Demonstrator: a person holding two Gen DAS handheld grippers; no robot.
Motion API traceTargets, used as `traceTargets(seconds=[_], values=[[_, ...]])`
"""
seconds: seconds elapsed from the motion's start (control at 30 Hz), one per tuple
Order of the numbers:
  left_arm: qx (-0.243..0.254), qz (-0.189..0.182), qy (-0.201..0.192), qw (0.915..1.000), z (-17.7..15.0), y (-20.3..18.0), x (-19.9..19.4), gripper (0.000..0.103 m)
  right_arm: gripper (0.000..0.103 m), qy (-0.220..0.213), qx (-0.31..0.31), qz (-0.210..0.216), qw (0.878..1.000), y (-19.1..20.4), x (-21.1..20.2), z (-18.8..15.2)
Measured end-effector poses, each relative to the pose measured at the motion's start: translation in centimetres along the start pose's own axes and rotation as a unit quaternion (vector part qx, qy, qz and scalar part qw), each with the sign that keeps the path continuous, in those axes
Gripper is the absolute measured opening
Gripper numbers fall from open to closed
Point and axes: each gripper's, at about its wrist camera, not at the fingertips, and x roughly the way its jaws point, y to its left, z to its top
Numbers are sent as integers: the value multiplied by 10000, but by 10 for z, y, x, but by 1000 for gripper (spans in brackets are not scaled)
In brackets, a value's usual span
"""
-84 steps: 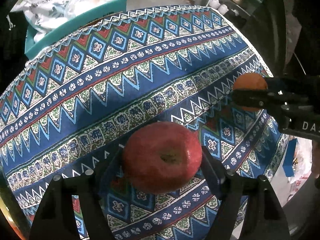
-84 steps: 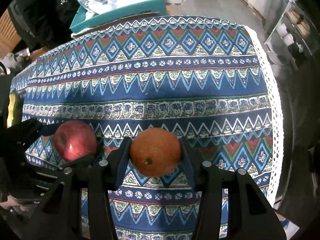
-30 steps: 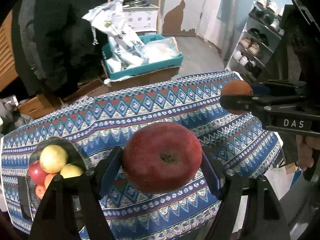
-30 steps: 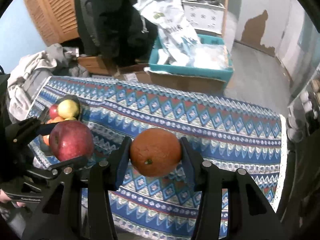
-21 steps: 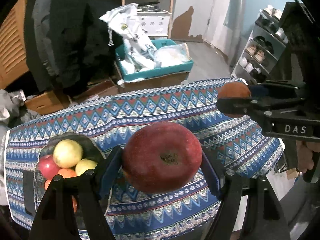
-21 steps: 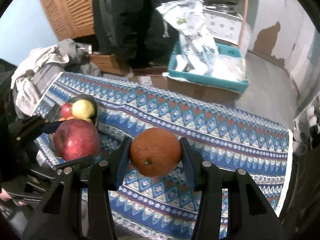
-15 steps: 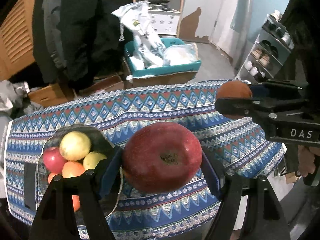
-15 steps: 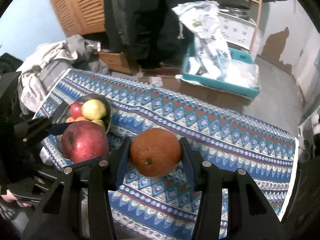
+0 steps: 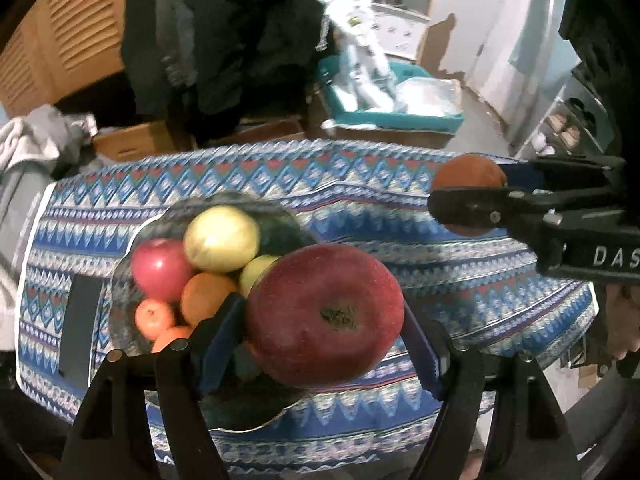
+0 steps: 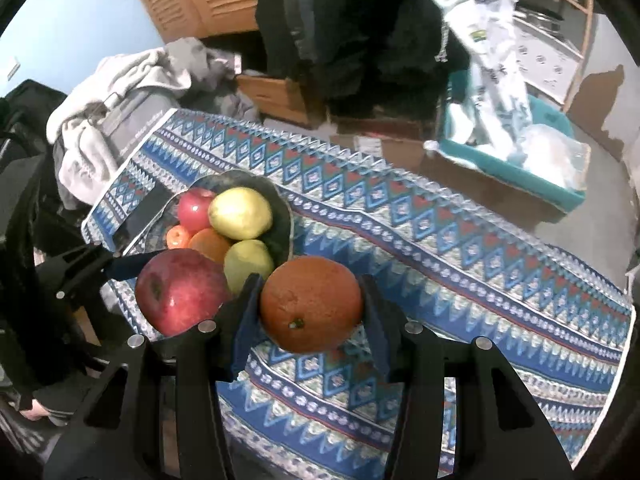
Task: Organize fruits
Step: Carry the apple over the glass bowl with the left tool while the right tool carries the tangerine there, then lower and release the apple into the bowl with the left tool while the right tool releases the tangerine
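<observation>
The apple [image 9: 326, 312] is large, deep red and faintly speckled, its dark calyx end turned toward the left wrist camera; the left gripper [image 9: 326, 320] clamps it between both pads, jaws spread about halfway, above the near rim of the bowl [image 9: 132, 344]. The orange [image 10: 311, 304] is round, dull orange, with a small green stem scar low on its face; the right gripper [image 10: 311, 308] is closed on it, just right of the bowl and above the cloth [image 10: 460, 272]. The bowl is dark and shallow and holds a red apple, two yellow-green fruits and several small oranges. From the left wrist, the bowl's near rim runs under the held apple, a dark flat strip lies on the cloth left of the bowl, and the orange shows side-on, far right of the bowl. Only the right wrist shows the apple's glossy flank beside the bowl, the grey clothes heaped behind the bowl, and the cloth's long bare stretch right of the bowl.
</observation>
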Motion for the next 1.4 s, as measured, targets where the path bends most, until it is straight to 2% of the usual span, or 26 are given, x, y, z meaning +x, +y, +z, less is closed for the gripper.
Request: traceTargets(seconds=[0.47,0.8,0.93,1.03,1.13,1.4], values=[[-449,76,531,9976,-27,43,34,78,48,516,-219,138,9983,32,59,13],[-664,102,975,9930,-41,57,58,78,48,680,-293,190,9971,44,76,15],[-599,121,1025,9929,-41,54,59,78,48,719,-310,223,9967,48,80,17],[-629,36,970,9933,-39,52,54,78,48,740,-297,249,9965,50,83,18],[-657,121,884,9938,-35,57,46,78,48,744,-273,265,9965,51,84,18],[-1206,178,669,9903,-22,96,22,78,48,698,-203,468,9963,59,86,26]])
